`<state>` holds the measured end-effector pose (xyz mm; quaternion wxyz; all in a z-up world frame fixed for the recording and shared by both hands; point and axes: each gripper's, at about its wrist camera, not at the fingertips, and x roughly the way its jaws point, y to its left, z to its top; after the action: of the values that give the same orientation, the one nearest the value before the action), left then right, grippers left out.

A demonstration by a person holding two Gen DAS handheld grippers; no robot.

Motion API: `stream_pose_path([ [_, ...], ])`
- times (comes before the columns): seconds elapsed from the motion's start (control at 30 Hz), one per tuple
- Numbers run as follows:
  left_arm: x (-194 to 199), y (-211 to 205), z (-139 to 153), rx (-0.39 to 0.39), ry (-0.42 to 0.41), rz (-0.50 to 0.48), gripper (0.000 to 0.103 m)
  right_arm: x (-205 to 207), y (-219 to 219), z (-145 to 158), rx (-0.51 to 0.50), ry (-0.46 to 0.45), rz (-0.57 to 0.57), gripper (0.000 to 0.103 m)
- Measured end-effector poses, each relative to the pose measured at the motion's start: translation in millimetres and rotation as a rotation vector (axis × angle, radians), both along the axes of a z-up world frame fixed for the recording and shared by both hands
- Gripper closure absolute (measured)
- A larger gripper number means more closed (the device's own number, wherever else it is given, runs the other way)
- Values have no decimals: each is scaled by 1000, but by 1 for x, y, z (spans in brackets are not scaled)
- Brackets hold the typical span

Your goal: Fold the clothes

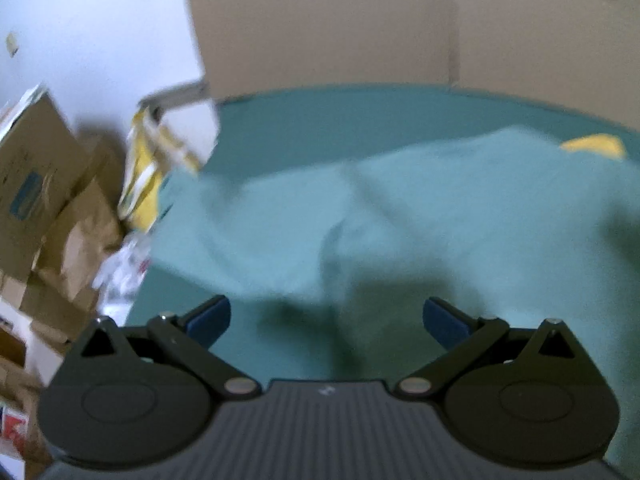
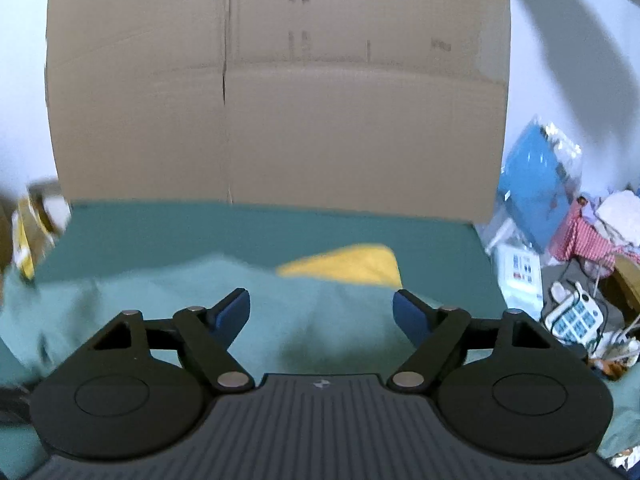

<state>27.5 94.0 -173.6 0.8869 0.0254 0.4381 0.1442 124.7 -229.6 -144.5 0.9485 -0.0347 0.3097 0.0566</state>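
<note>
Both views are blurred, so the cloth folds are hard to read. The left gripper (image 1: 326, 318) has its blue-padded jaws wide apart with nothing between them, above the light teal soft garment (image 1: 400, 208). The right gripper (image 2: 322, 312) is also wide and holds nothing. The garment lies crumpled on the dark green flat table cover (image 1: 340, 120); a yellow cloth piece (image 2: 348, 264) is just behind it. Behind the garment stands a large brown cardboard sheet (image 2: 280, 100).
</note>
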Motion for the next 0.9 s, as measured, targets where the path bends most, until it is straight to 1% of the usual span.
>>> stream_pose_path([
  [0.03,-3,16,-8,-2,11,20,0,2,-3,-12,-28,16,-5,37],
  [0.07,-4,29,-12,-6,17,38,0,6,-6,-22,-40,37,-11,46],
  [0.1,-4,42,-17,-11,22,54,1,10,-10,-32,-44,58,-16,51],
  [0.13,-2,54,-19,-19,23,65,1,15,-14,-39,-33,76,-20,59],
  [0.17,1,63,-20,-32,19,69,1,21,-17,-44,-26,84,-28,60],
  [0.23,8,70,-18,-66,0,46,1,34,-21,-53,-22,95,-50,58],
  [0.3,17,72,-15,-96,-19,10,0,46,-24,-56,-24,77,-75,54],
  [0.33,24,71,-17,-98,-13,-1,0,53,-25,-56,-25,65,-88,52],
  [0.4,39,70,-26,-107,8,-2,0,69,-30,-57,4,53,-114,44],
  [0.43,46,70,-31,-112,28,-3,0,78,-31,-57,21,48,-126,34],
  [0.47,52,70,-35,-116,43,-4,0,87,-33,-58,29,46,-141,30],
  [0.57,62,67,-41,-114,47,-22,0,119,-42,-66,41,70,-196,30],
  [0.63,68,63,-44,-92,59,-31,0,140,-48,-73,50,98,-235,27],
  [0.7,72,64,-48,-80,64,-31,0,161,-54,-80,59,127,-274,27],
  [0.77,72,66,-49,-72,61,-24,1,175,-59,-92,64,162,-287,28],
  [0.8,70,67,-50,-64,57,-17,1,180,-60,-98,71,178,-281,30],
  [0.83,68,68,-50,-55,53,-10,1,181,-58,-101,65,179,-258,42],
  [0.87,66,68,-49,-45,52,-7,1,180,-55,-102,52,174,-229,77],
  [0.9,65,68,-48,-35,50,-5,3,179,-51,-101,47,168,-183,94],
])
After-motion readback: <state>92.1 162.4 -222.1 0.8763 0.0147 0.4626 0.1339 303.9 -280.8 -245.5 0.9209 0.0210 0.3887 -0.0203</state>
